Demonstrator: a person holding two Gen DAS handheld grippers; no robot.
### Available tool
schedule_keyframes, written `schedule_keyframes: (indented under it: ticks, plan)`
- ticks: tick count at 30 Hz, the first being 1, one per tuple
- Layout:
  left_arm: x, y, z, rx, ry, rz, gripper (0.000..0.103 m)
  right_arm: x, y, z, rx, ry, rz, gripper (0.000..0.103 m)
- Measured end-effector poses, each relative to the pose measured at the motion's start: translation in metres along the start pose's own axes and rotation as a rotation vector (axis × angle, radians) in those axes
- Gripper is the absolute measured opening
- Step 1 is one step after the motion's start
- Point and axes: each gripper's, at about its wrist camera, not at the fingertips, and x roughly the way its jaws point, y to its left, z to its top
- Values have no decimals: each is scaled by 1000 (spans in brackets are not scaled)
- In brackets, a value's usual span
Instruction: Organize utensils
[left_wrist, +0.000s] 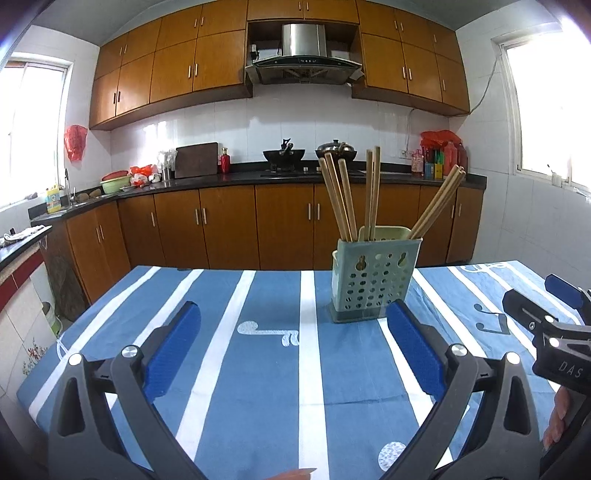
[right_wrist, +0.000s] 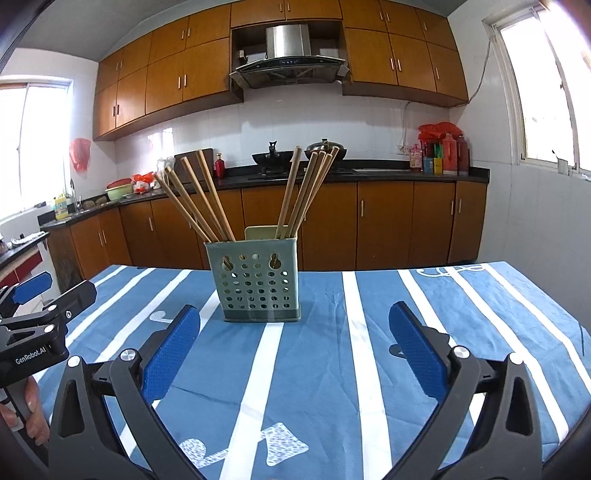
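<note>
A pale green perforated utensil holder (left_wrist: 373, 280) (right_wrist: 256, 277) stands upright on the blue striped tablecloth (left_wrist: 258, 369) (right_wrist: 332, 369). Several wooden chopsticks (left_wrist: 345, 199) (right_wrist: 207, 195) stand in it, fanned out in groups. My left gripper (left_wrist: 293, 314) is open and empty, just short of the holder, which sits ahead and to its right. My right gripper (right_wrist: 295, 314) is open and empty, with the holder ahead and slightly left. The right gripper also shows at the right edge of the left wrist view (left_wrist: 554, 295); the left one shows at the left edge of the right wrist view (right_wrist: 48, 291).
The table ends a little beyond the holder. Behind it run kitchen counters (left_wrist: 258, 177) with wooden cabinets, a stove with pots (left_wrist: 284, 155), a sink (left_wrist: 74, 201) at left and bottles (right_wrist: 447, 155) at right.
</note>
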Motion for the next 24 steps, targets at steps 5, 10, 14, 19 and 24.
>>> schedule_keyframes:
  ticks: [5,10,14,19,24]
  plan:
    - [2,0,-5,-5,18,-5,99,0,0,-3,-5,11,-9,101]
    - [3,0,-7,-9,26,-8,99,1,-2,-3,1,18,-16,101]
    - [3,0,-8,-8,32,-9,99,2,-2,-4,4,21,-18,101]
    - [4,-1,-8,-8,31,-8,99,2,-3,-4,4,21,-18,101]
    - [4,-1,-8,-8,32,-8,99,2,-3,-4,5,20,-17,101]
